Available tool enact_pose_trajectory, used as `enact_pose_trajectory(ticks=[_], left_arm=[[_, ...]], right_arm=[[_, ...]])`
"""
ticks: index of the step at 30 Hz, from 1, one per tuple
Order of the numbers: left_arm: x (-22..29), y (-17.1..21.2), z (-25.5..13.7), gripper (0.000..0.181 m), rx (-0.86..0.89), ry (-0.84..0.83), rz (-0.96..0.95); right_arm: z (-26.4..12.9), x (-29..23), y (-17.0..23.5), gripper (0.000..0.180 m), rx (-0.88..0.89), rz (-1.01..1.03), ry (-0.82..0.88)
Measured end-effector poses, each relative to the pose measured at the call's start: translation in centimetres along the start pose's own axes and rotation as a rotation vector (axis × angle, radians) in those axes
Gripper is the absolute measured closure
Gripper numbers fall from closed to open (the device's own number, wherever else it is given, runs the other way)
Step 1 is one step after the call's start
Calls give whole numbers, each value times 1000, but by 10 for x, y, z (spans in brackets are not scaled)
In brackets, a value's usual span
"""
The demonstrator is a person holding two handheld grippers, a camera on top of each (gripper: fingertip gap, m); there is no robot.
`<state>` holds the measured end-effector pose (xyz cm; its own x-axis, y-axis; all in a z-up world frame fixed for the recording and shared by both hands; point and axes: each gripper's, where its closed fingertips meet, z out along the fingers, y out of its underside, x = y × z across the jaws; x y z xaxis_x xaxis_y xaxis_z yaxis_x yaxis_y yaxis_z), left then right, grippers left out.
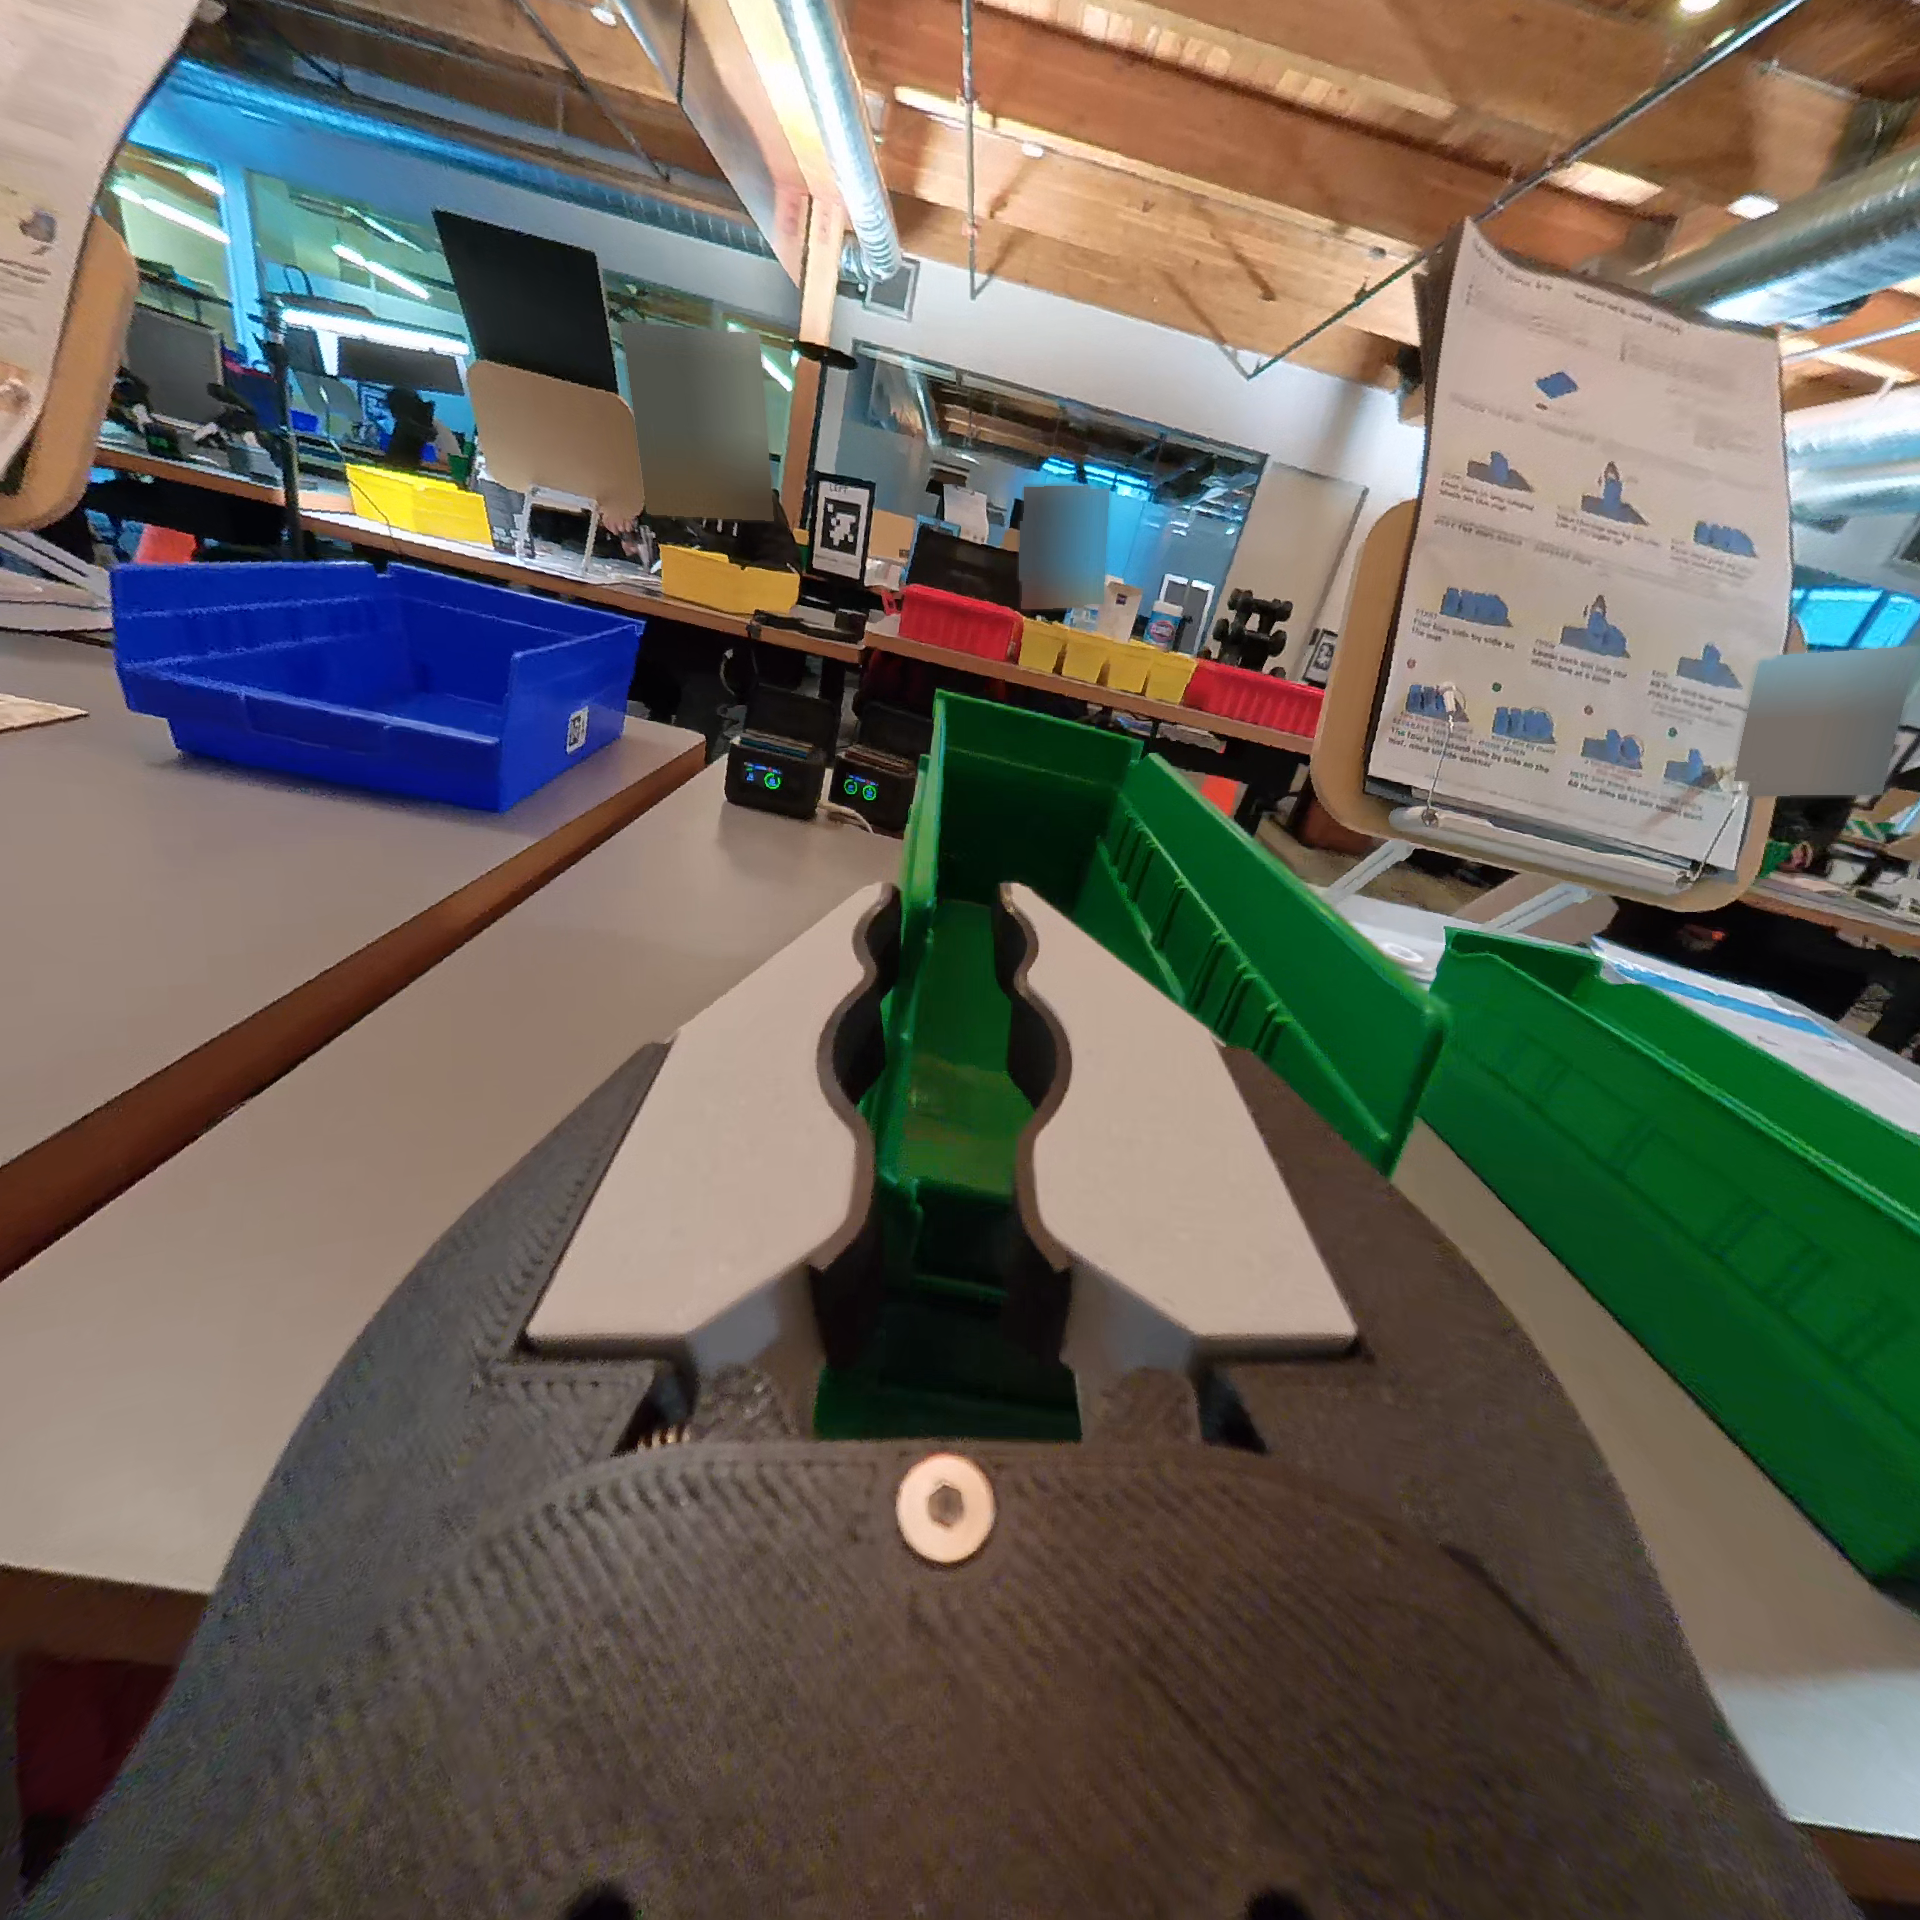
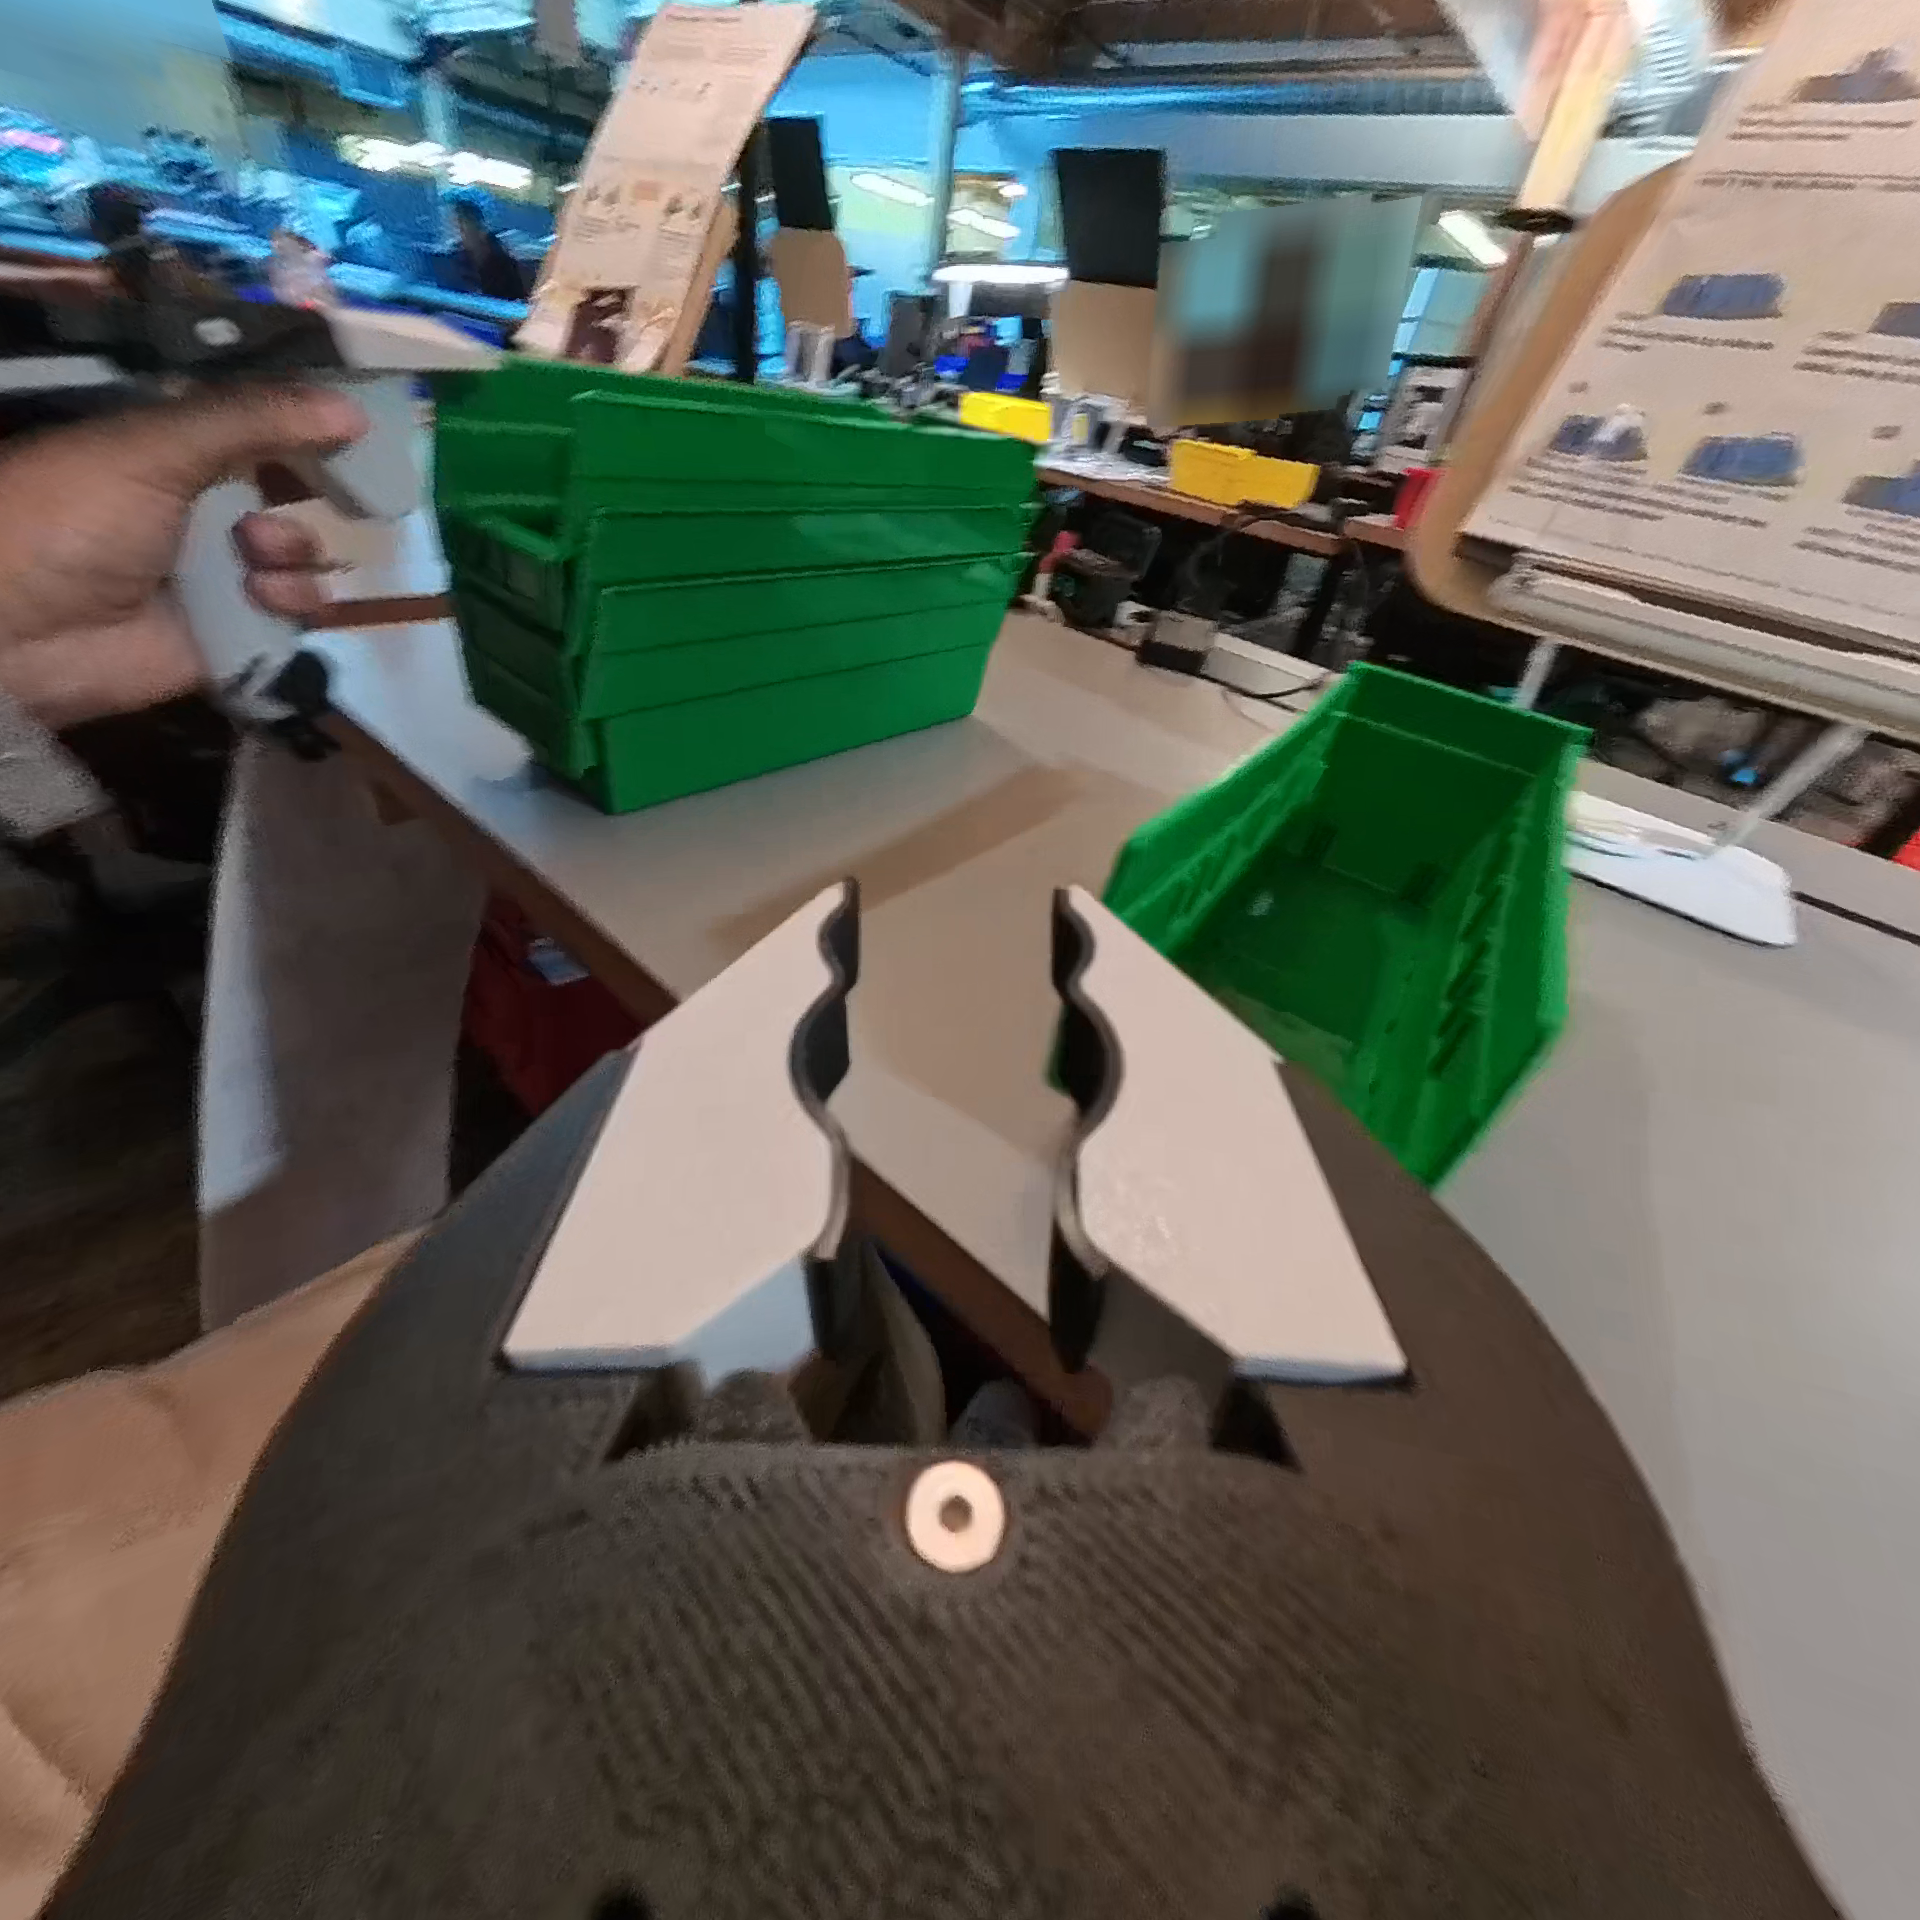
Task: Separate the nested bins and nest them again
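A stack of several nested green bins (image 2: 748,582) stands on the grey table (image 2: 1683,1299), near its left edge. My left gripper (image 1: 945,914) is shut on the left wall of the stack's top bin (image 1: 1195,914). It shows in the right wrist view (image 2: 416,348) at the stack's top left corner, held by a hand (image 2: 104,540). A single green bin (image 2: 1371,914) lies apart to the right, tilted, open side towards me; it also shows in the left wrist view (image 1: 1683,1174). My right gripper (image 2: 958,914) is open and empty, above the table's front left edge, between stack and single bin.
A blue bin (image 1: 374,675) sits on the neighbouring table to the left. A clipboard with an instruction sheet (image 1: 1579,561) stands on a holder at the back right. Two small black devices (image 1: 821,769) sit behind the stack. Yellow and red bins line the far benches.
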<state>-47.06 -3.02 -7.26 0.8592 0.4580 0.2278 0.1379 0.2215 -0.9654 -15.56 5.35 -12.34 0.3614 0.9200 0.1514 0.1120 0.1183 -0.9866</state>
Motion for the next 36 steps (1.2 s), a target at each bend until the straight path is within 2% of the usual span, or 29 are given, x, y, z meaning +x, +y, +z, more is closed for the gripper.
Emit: enact_pose_trajectory(ticks=[4,9,11,13,16,20,21,24,29,36], left_arm=[[14,-26,-12,150,88,-50,67],[60,-58,-31,148,234,-13,213],[89,-59,-38,150,251,76,167],[127,-57,-51,153,271,229,17],[186,-21,-61,149,148,407,-112],[243,50,-69,142,-75,554,-58],[251,64,-70,140,-123,572,-45],[272,93,-76,126,-256,640,-37],[285,129,-82,108,-425,653,16],[287,136,-84,106,-486,631,-17]], right_arm=[[-6,50,-5,125,36,62,182],[-11,105,17,122,-26,235,292],[-7,117,35,118,-115,260,308],[-4,123,50,117,-188,259,310],[1,122,57,119,-215,282,285],[18,127,63,125,-210,339,309],[23,126,67,132,-228,333,309],[26,125,79,175,-290,300,331],[15,132,69,178,-240,371,377],[12,92,32,179,-128,295,302]])
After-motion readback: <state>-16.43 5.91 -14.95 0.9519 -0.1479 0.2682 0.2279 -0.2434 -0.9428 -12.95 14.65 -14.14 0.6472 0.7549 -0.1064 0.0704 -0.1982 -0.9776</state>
